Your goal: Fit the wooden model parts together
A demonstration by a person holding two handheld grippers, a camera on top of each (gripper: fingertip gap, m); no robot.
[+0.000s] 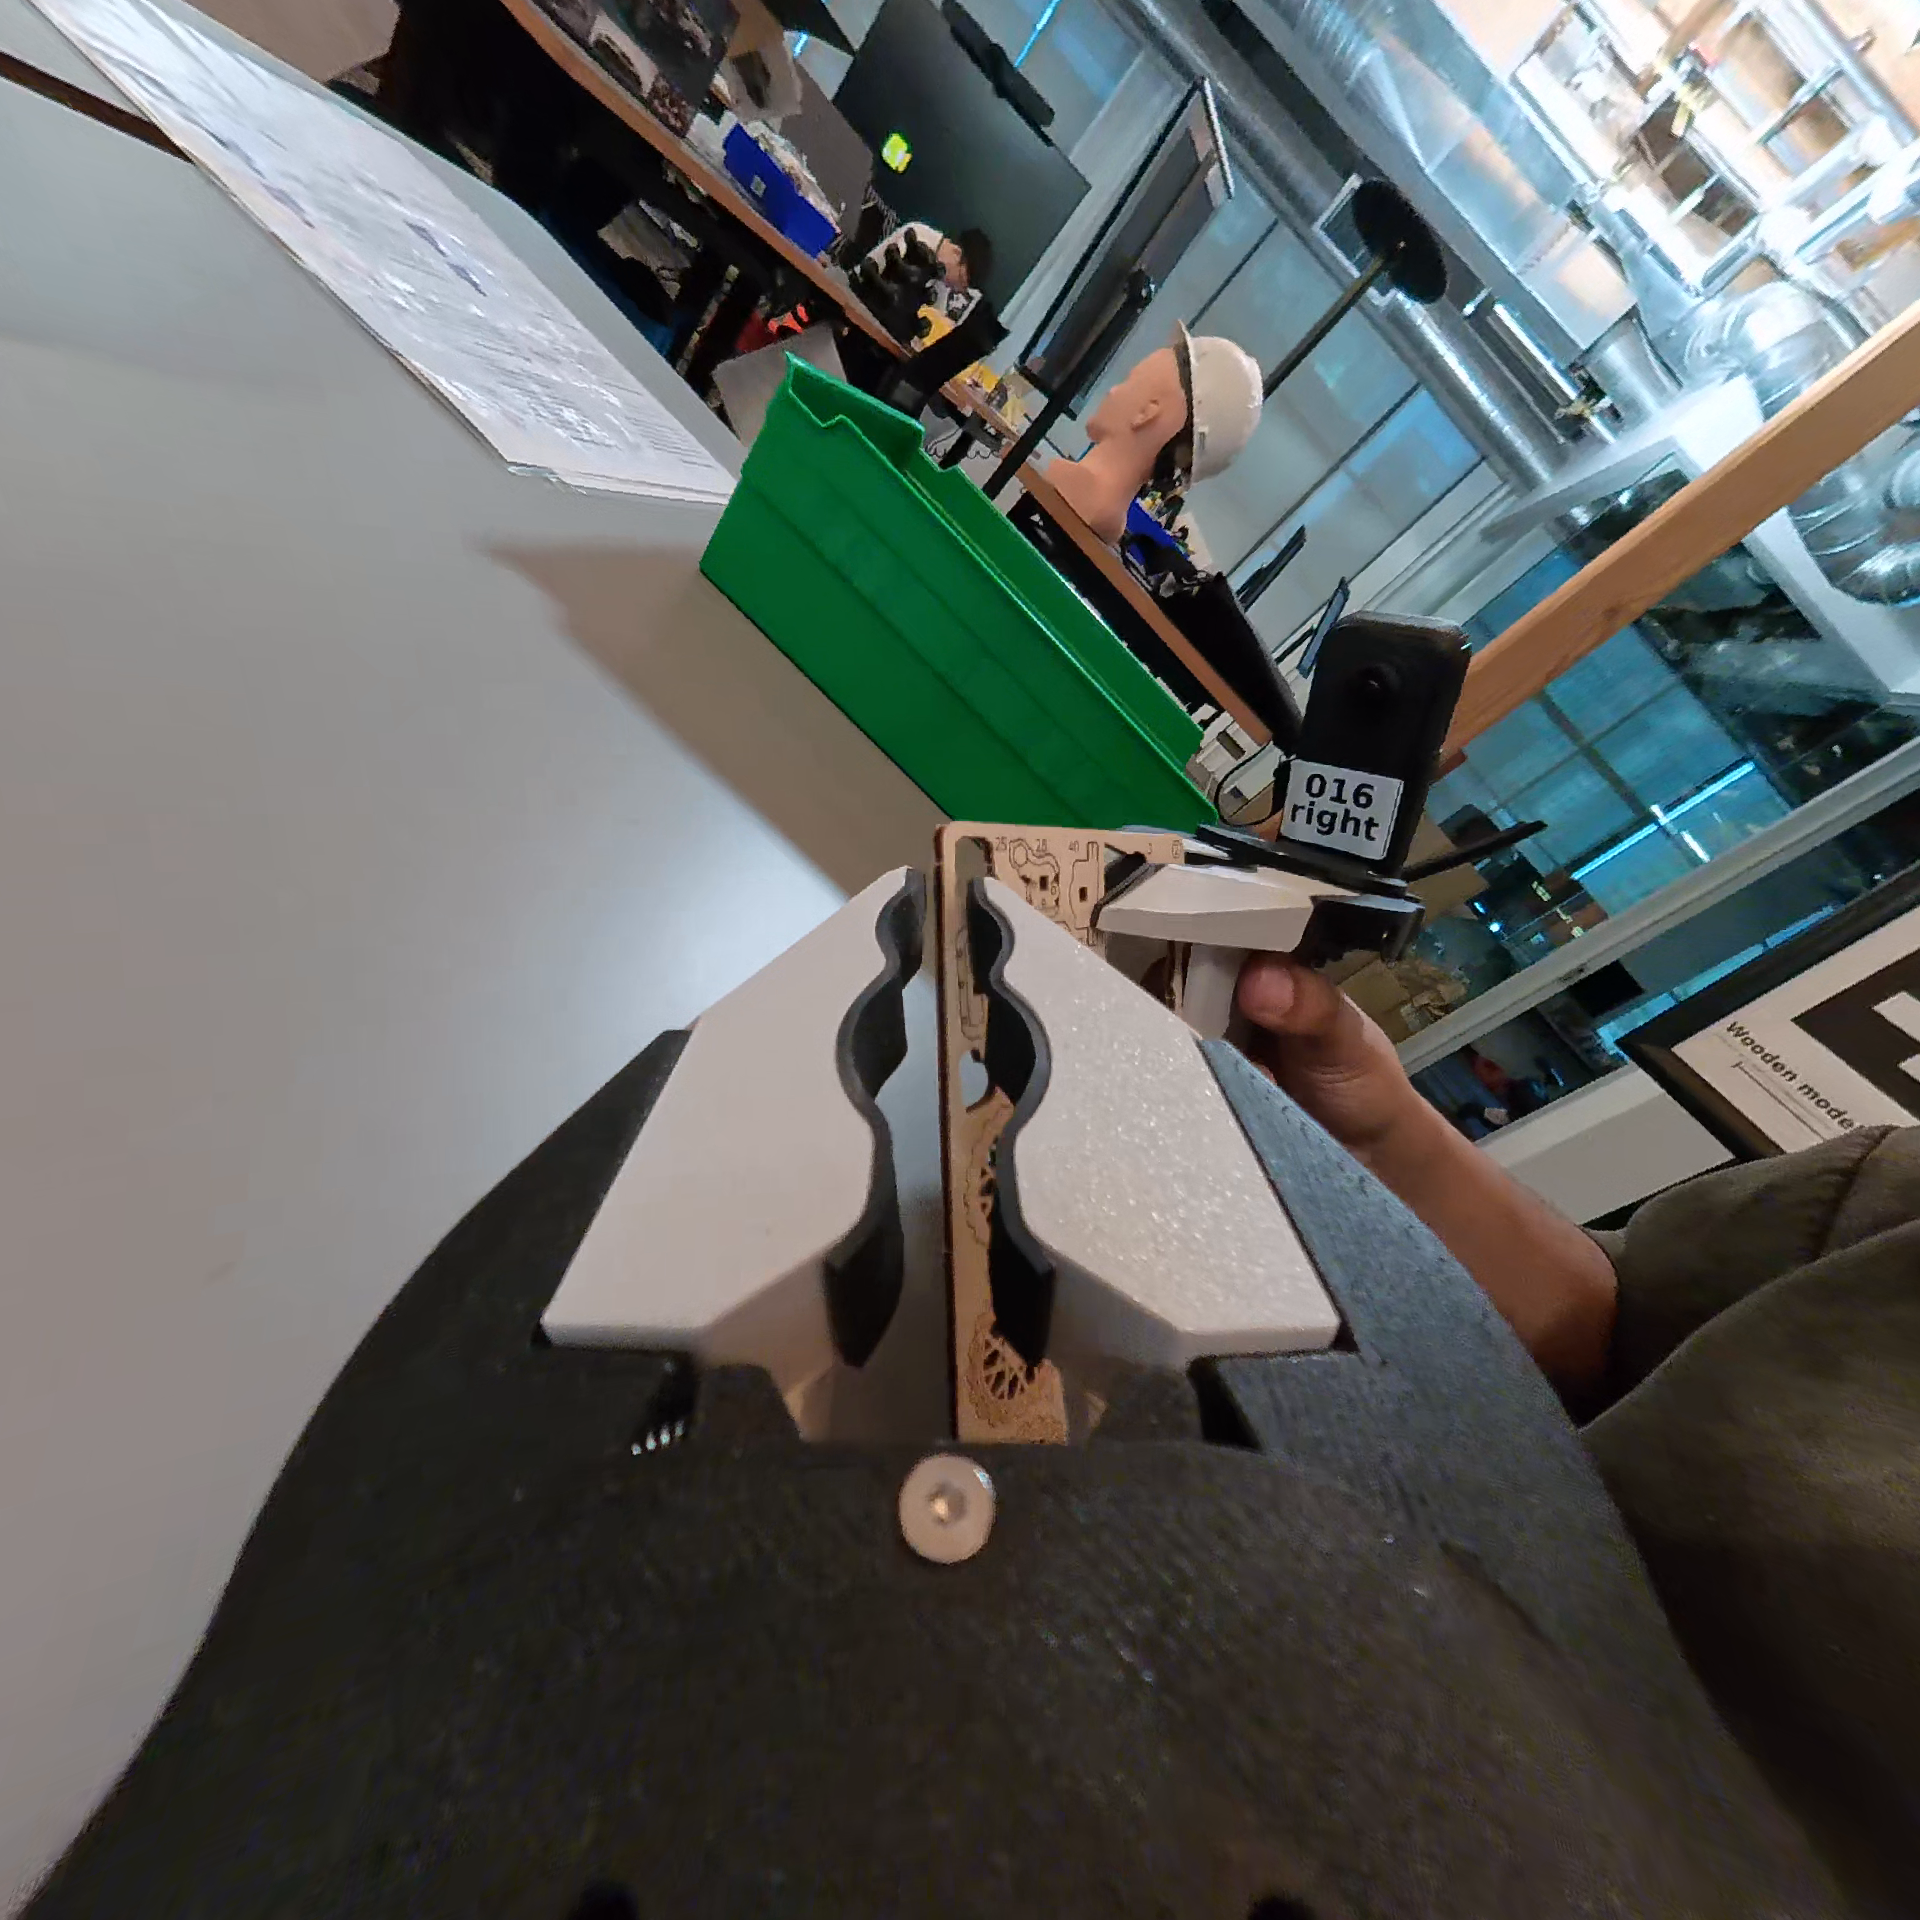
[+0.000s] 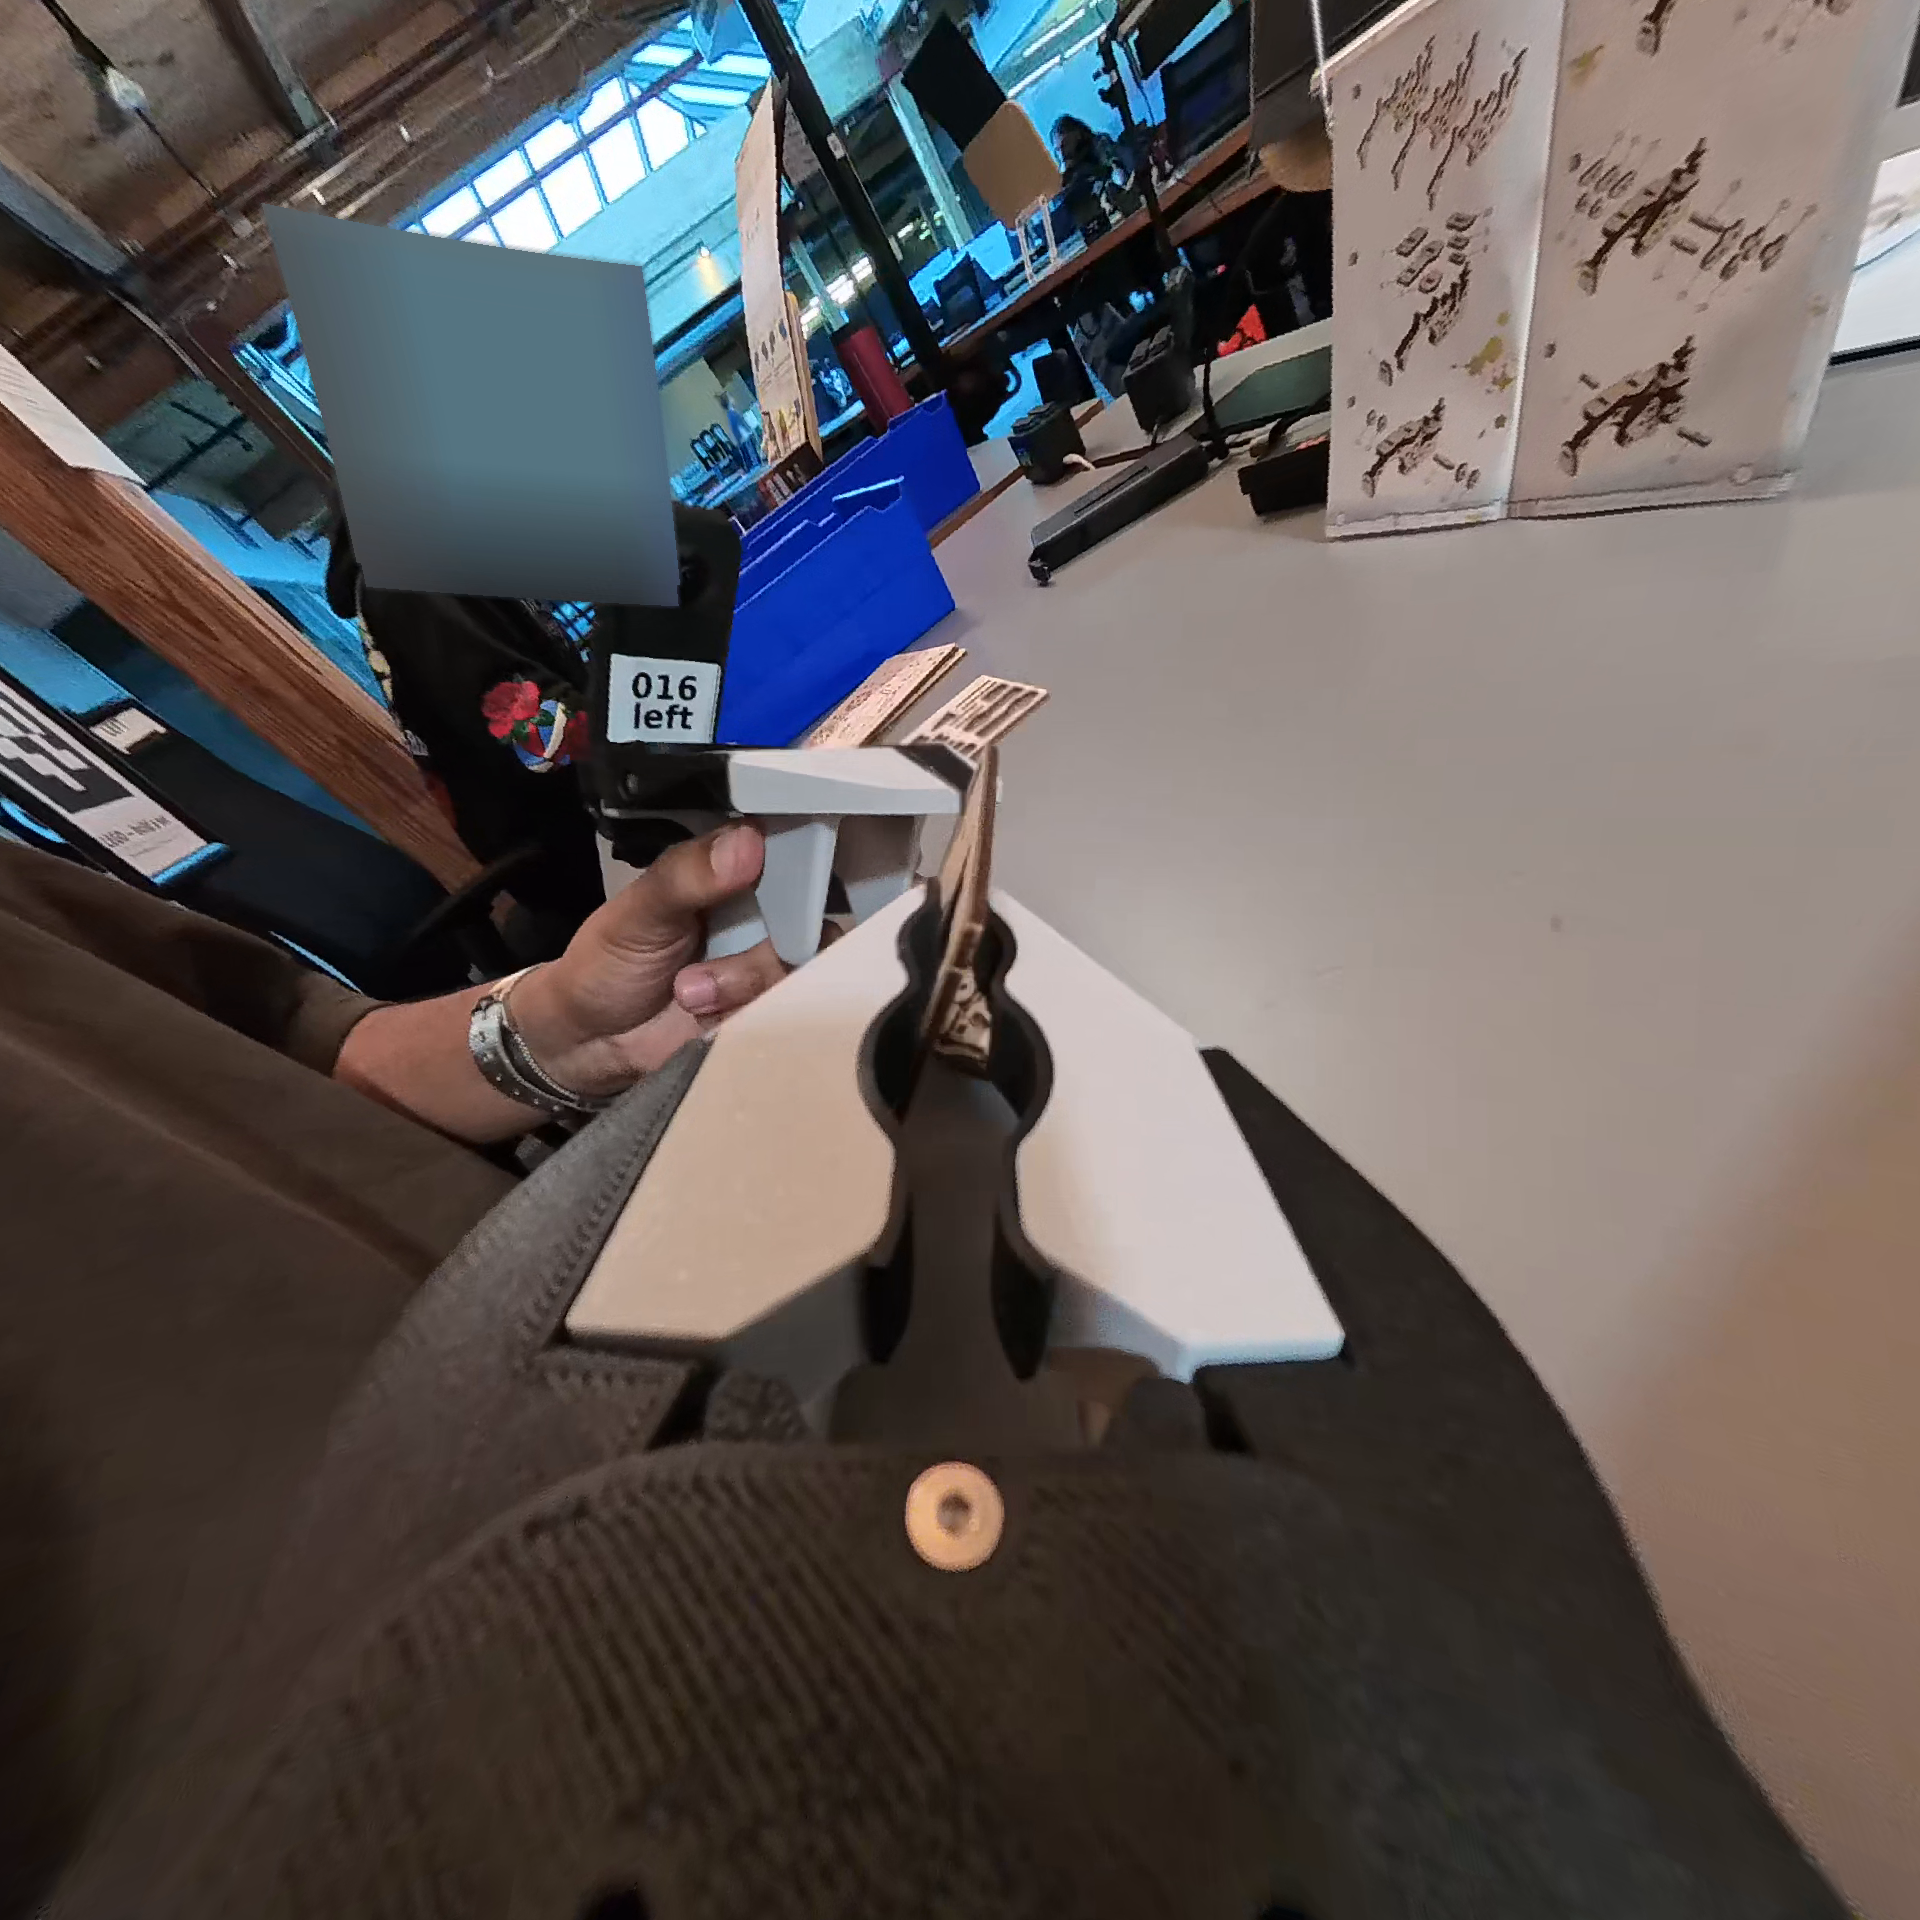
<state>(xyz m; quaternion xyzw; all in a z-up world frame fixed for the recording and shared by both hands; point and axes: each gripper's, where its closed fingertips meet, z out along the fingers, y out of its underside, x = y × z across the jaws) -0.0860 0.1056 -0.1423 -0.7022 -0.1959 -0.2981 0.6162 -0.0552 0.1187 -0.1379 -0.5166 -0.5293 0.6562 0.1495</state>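
Observation:
A thin laser-cut wooden parts sheet (image 1: 961, 1039) stands edge-on between the fingers of my left gripper (image 1: 945, 894), which is shut on it, the sheet lying against the right pad. My right gripper (image 1: 1117, 904) grips the sheet's far end from the right. In the right wrist view, the right gripper (image 2: 956, 935) is shut on the same sheet (image 2: 971, 883), and the left gripper (image 2: 935, 790) holds its upper edge from the left. The sheet is held in the air above the grey table (image 2: 1455, 935). More wooden sheets (image 2: 894, 691) lie flat on the table beyond.
A green bin (image 1: 935, 623) and printed pages (image 1: 416, 260) sit on the table ahead of the left gripper. Blue bins (image 2: 831, 582) and upright instruction pages (image 2: 1558, 260) stand at the table's far side. A person sits behind the left gripper.

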